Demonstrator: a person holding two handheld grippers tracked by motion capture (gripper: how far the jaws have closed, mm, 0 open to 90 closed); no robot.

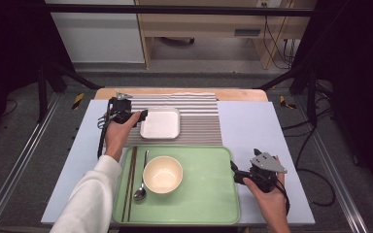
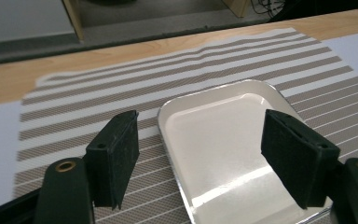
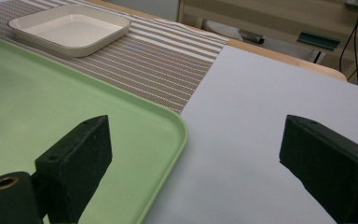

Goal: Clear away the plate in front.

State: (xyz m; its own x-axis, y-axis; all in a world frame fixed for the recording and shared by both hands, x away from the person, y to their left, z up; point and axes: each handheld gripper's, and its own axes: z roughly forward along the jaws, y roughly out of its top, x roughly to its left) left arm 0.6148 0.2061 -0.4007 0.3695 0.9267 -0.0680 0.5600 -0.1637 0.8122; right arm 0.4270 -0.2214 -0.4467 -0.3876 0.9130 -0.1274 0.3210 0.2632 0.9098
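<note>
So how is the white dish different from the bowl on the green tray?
The white dish is square with rounded corners, while the bowl is round. The dish is shallow and flat; the bowl is deeper. The dish sits on the striped mat, at the open left tongs; the bowl sits on the green tray, beside a spoon. Both are empty and upright.

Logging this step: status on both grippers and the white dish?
Left gripper open, jaws straddling white dish edge on striped mat. Right gripper open beside green tray corner. Nothing in the way.
</note>
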